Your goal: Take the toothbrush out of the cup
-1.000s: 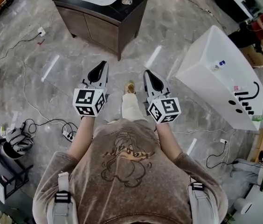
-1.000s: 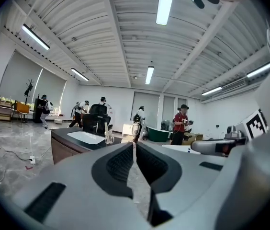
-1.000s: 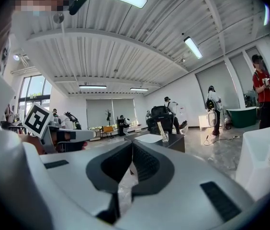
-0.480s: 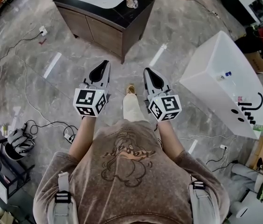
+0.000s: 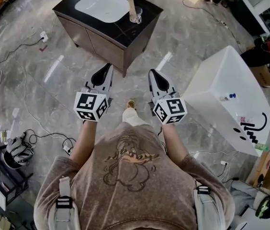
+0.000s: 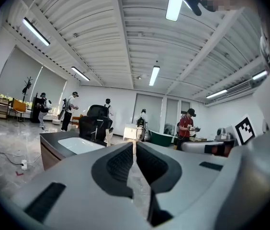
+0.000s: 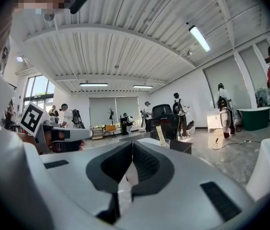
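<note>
A clear cup [image 5: 135, 16] stands on the black top of a vanity cabinet [image 5: 120, 25], to the right of its white sink [image 5: 100, 5]. A pale toothbrush [image 5: 130, 5] stands upright in the cup. In the right gripper view the cup [image 7: 166, 143] and the toothbrush [image 7: 160, 133] show just right of the jaw tips, still at a distance. My left gripper [image 5: 106, 66] and right gripper [image 5: 152, 73] are held side by side over the floor, well short of the cabinet. Both are shut and hold nothing; the left gripper [image 6: 134, 143] and the right gripper [image 7: 132, 143] show their jaws meeting.
A large white tub [image 5: 223, 92] stands on the floor to the right. Cables [image 5: 29, 107] and a power strip lie on the marble floor at the left, with a headset [image 5: 16, 150] near a black rack. Several people [image 6: 69, 110] stand far off in the hall.
The person has walked toward the vanity cabinet: it and the cup sit lower and nearer in the head view. Both grippers travelled along with the person, still shut and side by side.
</note>
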Tool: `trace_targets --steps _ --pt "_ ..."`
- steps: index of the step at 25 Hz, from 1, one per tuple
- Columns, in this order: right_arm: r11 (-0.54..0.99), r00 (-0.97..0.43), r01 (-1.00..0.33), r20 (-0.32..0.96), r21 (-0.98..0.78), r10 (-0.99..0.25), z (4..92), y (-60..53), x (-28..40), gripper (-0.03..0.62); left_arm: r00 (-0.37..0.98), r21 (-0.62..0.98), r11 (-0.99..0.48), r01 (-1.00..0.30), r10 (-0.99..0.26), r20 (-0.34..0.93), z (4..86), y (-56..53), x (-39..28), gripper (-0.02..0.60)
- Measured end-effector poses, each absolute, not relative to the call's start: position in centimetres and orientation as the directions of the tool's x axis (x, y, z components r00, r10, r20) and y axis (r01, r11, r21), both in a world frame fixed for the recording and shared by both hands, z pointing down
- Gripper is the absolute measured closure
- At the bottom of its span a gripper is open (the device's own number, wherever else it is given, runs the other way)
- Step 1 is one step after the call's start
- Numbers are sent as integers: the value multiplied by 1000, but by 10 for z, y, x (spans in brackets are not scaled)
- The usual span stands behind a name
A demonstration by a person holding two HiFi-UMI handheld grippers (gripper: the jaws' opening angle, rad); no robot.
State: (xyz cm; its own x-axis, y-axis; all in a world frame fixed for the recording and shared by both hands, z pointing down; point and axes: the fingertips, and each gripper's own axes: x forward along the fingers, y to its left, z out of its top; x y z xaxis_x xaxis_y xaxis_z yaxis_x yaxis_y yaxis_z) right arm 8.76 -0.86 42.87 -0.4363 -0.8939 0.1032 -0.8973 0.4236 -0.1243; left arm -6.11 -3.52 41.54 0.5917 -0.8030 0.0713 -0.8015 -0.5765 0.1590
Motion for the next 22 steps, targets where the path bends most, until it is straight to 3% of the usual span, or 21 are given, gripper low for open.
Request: trace_targets --steps 22 --pt "510 -523 -851 112 -124 -845 423 -166 119 576 545 180 -529 -830 -837 55 401 -192 -27 548"
